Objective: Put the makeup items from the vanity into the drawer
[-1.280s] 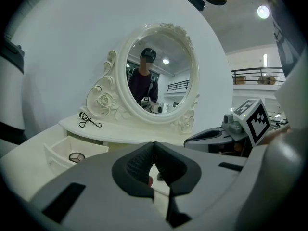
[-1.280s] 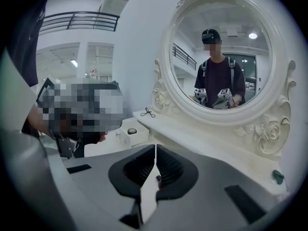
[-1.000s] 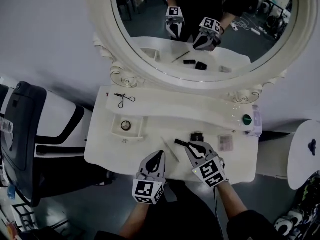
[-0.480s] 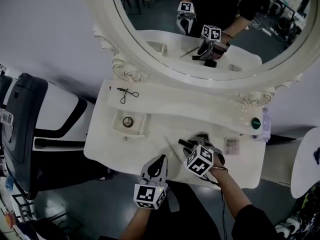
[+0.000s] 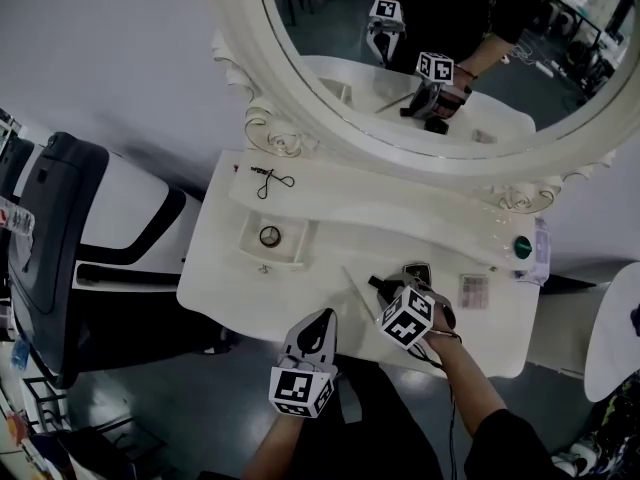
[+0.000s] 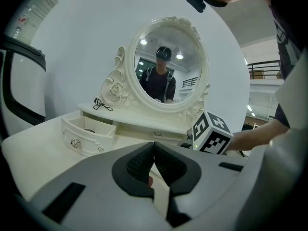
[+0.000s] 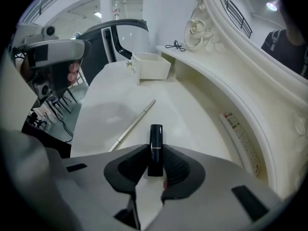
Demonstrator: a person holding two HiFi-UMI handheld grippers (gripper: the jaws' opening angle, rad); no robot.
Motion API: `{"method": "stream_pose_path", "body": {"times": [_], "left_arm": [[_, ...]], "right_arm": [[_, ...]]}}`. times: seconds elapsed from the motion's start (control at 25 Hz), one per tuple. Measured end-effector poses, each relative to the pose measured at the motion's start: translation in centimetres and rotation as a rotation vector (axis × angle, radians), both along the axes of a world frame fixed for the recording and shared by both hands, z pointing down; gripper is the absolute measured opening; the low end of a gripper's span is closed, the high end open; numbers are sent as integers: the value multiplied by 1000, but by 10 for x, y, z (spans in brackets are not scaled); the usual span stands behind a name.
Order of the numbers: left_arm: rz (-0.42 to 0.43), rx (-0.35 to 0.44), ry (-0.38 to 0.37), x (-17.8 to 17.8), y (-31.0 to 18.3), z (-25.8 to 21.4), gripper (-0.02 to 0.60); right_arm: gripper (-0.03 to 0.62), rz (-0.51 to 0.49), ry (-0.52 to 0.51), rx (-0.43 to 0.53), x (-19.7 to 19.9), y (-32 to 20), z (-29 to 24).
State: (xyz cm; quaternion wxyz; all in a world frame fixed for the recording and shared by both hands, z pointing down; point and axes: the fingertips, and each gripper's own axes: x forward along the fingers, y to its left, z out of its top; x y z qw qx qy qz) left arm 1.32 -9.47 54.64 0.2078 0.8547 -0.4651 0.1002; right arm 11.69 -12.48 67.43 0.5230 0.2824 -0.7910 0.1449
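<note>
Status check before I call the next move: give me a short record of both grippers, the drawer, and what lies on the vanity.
right gripper: jaws closing on the black tube
left gripper: shut, empty
drawer: open, round item inside
tabletop: thin stick, palette
shelf: eyelash curler

One big round mirror (image 5: 450,58) fills the top of the frame. At middle left is one open drawer (image 6: 91,139) with one small round thing (image 5: 269,235) inside. Above it lies one eyelash curler (image 5: 272,177). The worktop (image 5: 230,283) has one black lipstick (image 7: 155,143), one thin makeup pencil (image 7: 132,124), one dark compact (image 5: 418,271), one small colour palette (image 5: 473,291) and one green round thing (image 5: 521,247). One chair (image 5: 60,238) is at the left.
</note>
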Motion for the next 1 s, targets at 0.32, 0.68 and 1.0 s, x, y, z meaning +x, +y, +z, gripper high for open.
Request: {"method": "stream_pose_path", "body": {"times": [0.32, 0.68, 1.0], "left_arm": [[-25, 41, -3, -21, -1, -21, 15], [-106, 115, 15, -69, -11, -64, 15], [-182, 142, 25, -114, -15, -75, 15]], "right_arm": [[105, 115, -177, 133, -8, -6, -54], [106, 228, -463, 346, -52, -11, -157], [106, 137, -497, 400, -107, -30, -181]]}}
